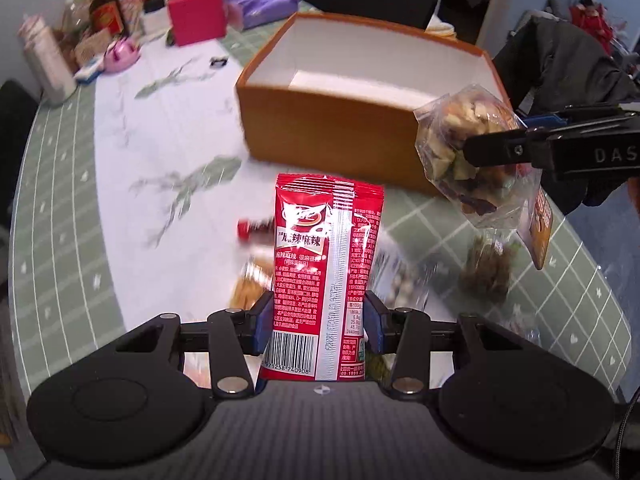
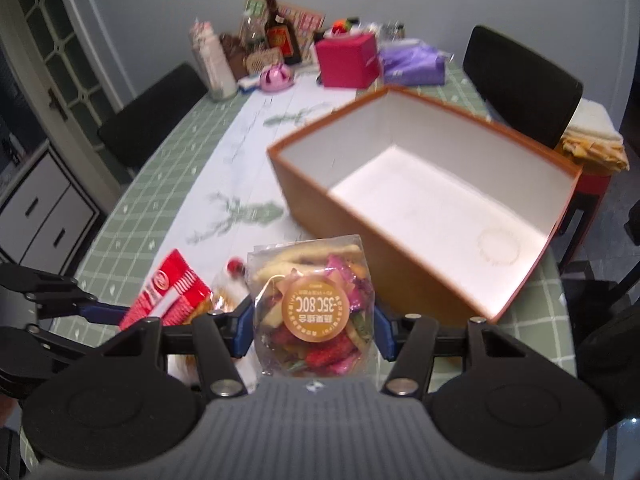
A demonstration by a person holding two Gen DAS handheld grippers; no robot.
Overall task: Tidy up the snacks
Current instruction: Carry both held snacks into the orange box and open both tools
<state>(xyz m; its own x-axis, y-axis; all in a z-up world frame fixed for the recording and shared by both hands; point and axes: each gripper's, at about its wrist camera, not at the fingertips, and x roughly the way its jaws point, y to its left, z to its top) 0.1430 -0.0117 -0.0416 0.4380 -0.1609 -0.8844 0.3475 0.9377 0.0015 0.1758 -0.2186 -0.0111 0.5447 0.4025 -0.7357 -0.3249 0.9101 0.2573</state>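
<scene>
Above the bench (image 1: 120, 152), two grippers each carry one snack packet. One red packet (image 1: 326, 276) with white print and a barcode stands upright, pinched by the left gripper (image 1: 320, 320) between its blue-padded fingers (image 1: 262, 320). One clear bag of mixed dried fruit (image 2: 312, 308), bearing a round gold label, is pinched by the right gripper (image 2: 314, 330), just beside the near wall of the single open box (image 2: 500, 208). That box is orange-brown outside and white inside, with nothing showing in it. A few more snack packets (image 1: 486, 270) lie blurred on the bench below; their count cannot be told. A green checked cloth with a pale leaf-print centre covers the bench. At its far end stand one pink box (image 2: 348, 60), one brown bottle (image 2: 280, 34), one purple pack (image 2: 412, 64) and other clutter. Three black chairs (image 2: 520, 84) show around it, against grey walls.
</scene>
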